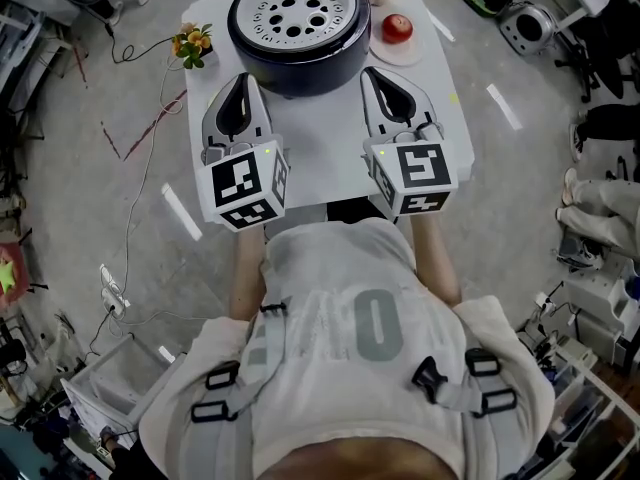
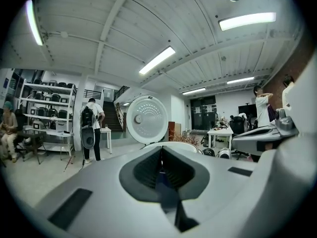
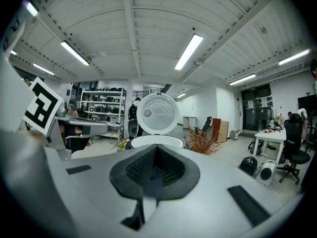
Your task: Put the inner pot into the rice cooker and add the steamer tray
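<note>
The dark round rice cooker stands at the far side of the white table. A white perforated steamer tray lies in its top. Its lid stands open behind the white rim, and the lid also shows in the left gripper view. My left gripper is shut and empty just short of the cooker's left front. At the cooker's right front my right gripper is likewise shut with nothing held. The inner pot itself is hidden under the tray.
A small pot of flowers sits at the table's left corner. A red apple on a plate lies right of the cooker, with a dried plant behind. Cables run over the floor at left. People and shelves stand in the background.
</note>
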`<state>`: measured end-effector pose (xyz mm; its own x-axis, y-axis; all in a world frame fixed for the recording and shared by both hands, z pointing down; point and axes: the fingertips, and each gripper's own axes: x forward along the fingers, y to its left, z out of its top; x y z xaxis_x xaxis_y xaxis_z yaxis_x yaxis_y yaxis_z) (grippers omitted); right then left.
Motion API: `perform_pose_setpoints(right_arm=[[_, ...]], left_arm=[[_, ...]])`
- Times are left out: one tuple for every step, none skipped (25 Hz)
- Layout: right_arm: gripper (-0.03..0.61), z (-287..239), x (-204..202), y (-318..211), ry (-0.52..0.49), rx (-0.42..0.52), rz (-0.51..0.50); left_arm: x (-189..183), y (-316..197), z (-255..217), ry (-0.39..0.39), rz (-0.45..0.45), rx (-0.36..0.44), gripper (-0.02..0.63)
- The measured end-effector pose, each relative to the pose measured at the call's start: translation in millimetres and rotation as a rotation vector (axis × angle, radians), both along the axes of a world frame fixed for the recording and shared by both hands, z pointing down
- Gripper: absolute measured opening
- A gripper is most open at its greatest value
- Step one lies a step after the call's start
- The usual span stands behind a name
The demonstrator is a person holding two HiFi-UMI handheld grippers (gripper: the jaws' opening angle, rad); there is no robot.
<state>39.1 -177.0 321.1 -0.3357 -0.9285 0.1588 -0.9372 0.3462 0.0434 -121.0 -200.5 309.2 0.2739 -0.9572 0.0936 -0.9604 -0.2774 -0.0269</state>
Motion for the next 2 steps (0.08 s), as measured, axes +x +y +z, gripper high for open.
perform_pose_setpoints(right_arm=[[0.008, -0.5, 0.7, -0.7, 0.007, 0.004, -0.001], [0.008, -0.9, 1.5, -1.4, 0.013, 0.007, -0.003]], left_arm=[[0.3, -1.8, 0.6, 0.002, -0.001, -0.003, 0.020], [0.5, -3.6, 1.2, 0.003, -0.001, -0.006, 0.021]])
